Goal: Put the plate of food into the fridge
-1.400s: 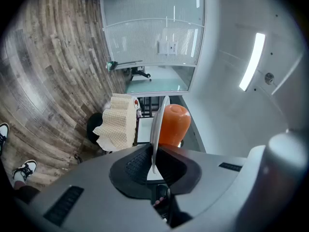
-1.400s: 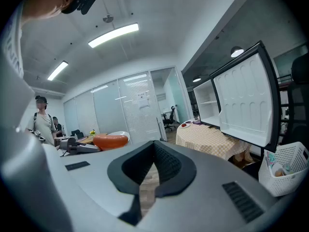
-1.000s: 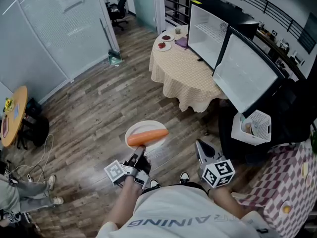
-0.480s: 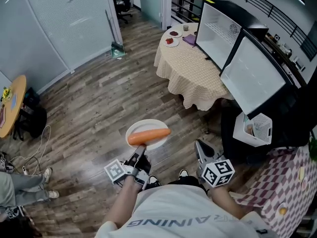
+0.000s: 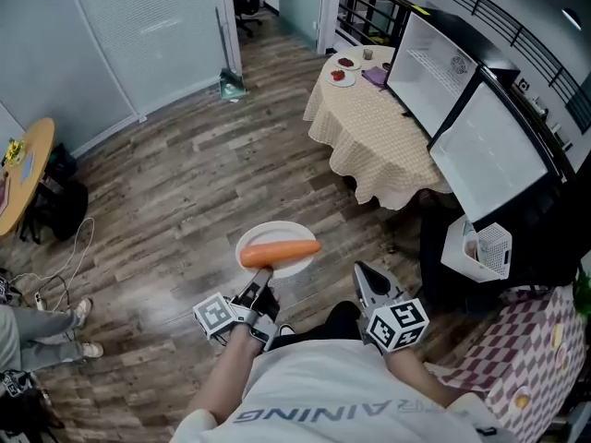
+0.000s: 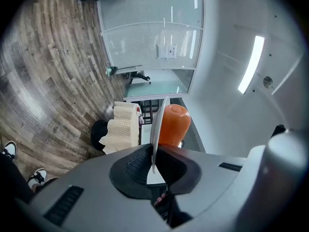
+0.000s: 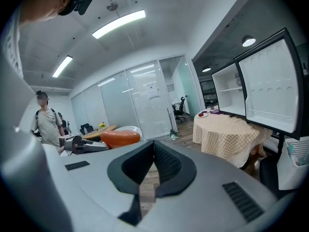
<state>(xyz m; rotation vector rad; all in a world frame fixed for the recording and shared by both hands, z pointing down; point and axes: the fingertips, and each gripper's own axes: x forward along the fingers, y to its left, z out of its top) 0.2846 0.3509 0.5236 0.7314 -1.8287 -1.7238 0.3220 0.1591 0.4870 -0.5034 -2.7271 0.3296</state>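
A white plate (image 5: 275,240) carrying a big orange carrot (image 5: 280,251) hangs level above the wooden floor. My left gripper (image 5: 263,281) is shut on the plate's near rim. In the left gripper view the plate (image 6: 157,124) shows edge-on between the pads, with the carrot (image 6: 173,123) beyond it. My right gripper (image 5: 363,277) is shut with nothing in it, to the right of the plate. From the right gripper (image 7: 153,164) view the carrot (image 7: 120,138) and plate (image 7: 127,128) lie to the left. The fridge (image 5: 434,58) stands open at the upper right, its door (image 5: 503,155) swung out.
A round table with a checked cloth (image 5: 369,132) stands in front of the fridge, holding small dishes (image 5: 343,78). A white basket (image 5: 485,249) sits below the fridge door. A checked table (image 5: 545,340) is at the bottom right. A wooden table (image 5: 23,178) and a person's legs (image 5: 28,340) are at the left.
In the head view the clothed table and fridge have slid to the right and slightly up. The plate, the carrot and both grippers keep their places in the view.
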